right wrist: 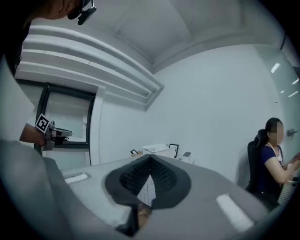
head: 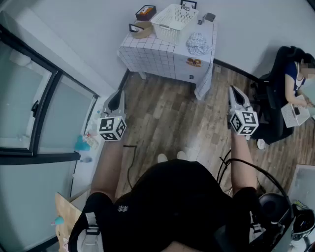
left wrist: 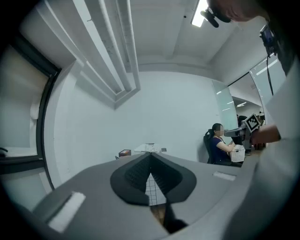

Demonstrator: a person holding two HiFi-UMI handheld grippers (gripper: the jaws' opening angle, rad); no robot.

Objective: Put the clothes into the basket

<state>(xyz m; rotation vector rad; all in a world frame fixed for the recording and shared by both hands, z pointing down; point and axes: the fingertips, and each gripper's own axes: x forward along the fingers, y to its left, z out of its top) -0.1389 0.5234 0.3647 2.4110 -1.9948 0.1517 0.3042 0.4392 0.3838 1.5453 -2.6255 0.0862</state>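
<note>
A white slatted basket [head: 173, 20] stands on a small table with a white grid-patterned cover [head: 157, 51] against the far wall. A crumpled pale cloth [head: 198, 43] lies on the table just right of the basket. Both grippers are held up well short of the table, over the wooden floor. My left gripper [head: 119, 93] points toward the table's left corner, jaws shut and empty. My right gripper [head: 233, 89] is level with it on the right, also shut with nothing held. In the left gripper view the basket [left wrist: 150, 147] shows small above the closed fingertips; the right gripper view also shows the basket [right wrist: 159, 149].
A dark box [head: 145, 12], a round wooden tray [head: 141, 29] and a small grey object [head: 209, 17] share the tabletop. A person [head: 293, 91] sits on a chair at the right. A dark-framed glass partition [head: 49, 113] runs along the left. Cables lie on the floor.
</note>
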